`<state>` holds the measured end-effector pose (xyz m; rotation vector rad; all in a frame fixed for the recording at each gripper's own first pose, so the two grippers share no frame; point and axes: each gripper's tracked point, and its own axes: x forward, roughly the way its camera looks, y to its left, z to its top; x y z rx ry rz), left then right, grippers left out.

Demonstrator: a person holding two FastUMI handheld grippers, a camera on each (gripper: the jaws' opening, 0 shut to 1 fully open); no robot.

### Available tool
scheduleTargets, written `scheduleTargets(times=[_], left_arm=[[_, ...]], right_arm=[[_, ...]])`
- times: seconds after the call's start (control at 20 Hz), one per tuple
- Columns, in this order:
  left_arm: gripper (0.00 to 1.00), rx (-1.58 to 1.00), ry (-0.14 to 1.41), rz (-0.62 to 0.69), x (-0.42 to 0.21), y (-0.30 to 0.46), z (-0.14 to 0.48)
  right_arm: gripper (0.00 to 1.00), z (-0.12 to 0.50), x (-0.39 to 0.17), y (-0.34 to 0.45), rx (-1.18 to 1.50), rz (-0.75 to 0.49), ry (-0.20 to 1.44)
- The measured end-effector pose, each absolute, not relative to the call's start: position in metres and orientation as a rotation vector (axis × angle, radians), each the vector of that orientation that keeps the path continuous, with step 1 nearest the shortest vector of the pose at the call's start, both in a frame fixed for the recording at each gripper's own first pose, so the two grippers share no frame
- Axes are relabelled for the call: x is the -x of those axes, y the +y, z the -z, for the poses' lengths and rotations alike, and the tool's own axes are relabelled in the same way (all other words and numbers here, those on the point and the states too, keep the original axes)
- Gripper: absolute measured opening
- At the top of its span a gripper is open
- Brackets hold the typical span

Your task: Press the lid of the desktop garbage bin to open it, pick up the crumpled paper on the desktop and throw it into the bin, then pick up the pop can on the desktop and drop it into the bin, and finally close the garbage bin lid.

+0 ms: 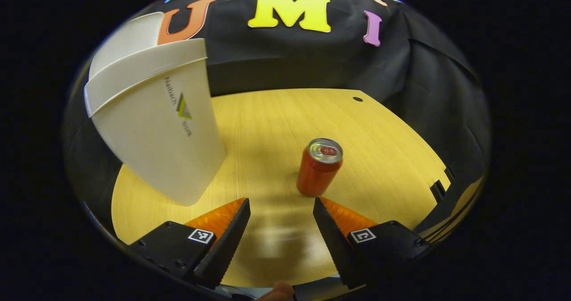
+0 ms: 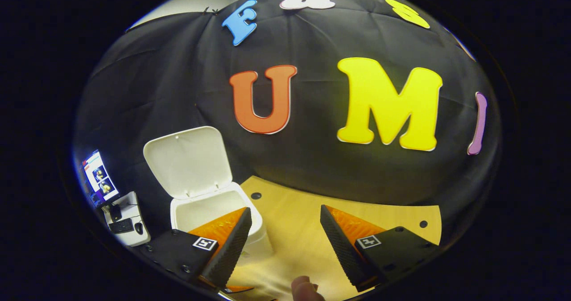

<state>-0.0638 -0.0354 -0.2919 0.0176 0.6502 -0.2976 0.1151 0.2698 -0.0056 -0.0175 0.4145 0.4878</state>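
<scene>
In the left gripper view a white garbage bin (image 1: 156,131) stands large at the left of the yellow table (image 1: 392,158), its lid (image 1: 127,38) raised behind it. An orange-red pop can (image 1: 319,167) stands upright just beyond my left gripper (image 1: 281,205), which is open with nothing between its fingers. In the right gripper view the bin (image 2: 209,212) sits low at the left with its lid (image 2: 185,160) swung up and the inside showing. My right gripper (image 2: 285,218) hovers open and empty, its left finger in front of the bin's rim.
The wooden table (image 2: 379,216) has small round holes near its far edge and notches on its right side. A small desk with a screen, a keyboard and a mouse (image 2: 111,203) stands beyond the table at the far left of the right gripper view. A fingertip (image 2: 305,287) shows at the bottom.
</scene>
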Motion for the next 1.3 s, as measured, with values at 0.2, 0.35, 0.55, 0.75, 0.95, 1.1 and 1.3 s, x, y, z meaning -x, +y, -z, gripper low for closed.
scheduleTargets(times=[0.2,0.35,0.55,0.75,0.95,1.1,1.3], left_arm=[[0.95,-0.036,0.650,0.353,0.056,-0.070,0.303],[0.95,-0.061,0.661,0.370,0.045,-0.086,0.317],[0.95,-0.078,0.665,0.343,0.025,-0.088,0.331],[0.95,-0.080,0.670,0.356,0.007,-0.093,0.344],[0.95,-0.091,0.658,0.372,-0.008,-0.101,0.350],[0.95,-0.112,0.645,0.347,-0.015,-0.100,0.349],[0.95,-0.116,0.672,0.332,-0.015,-0.099,0.355]], right_arm=[[0.97,0.015,-0.112,0.188,0.010,-0.375,0.413],[0.95,0.031,-0.106,0.126,0.022,-0.275,0.436],[0.97,0.055,-0.086,0.047,-0.001,-0.152,0.483],[0.97,0.074,-0.062,-0.001,-0.021,-0.068,0.529],[0.96,0.099,-0.028,-0.034,0.004,-0.015,0.597],[0.97,0.111,-0.010,-0.048,0.017,0.012,0.632],[0.97,0.120,0.005,-0.056,0.015,0.011,0.663]])
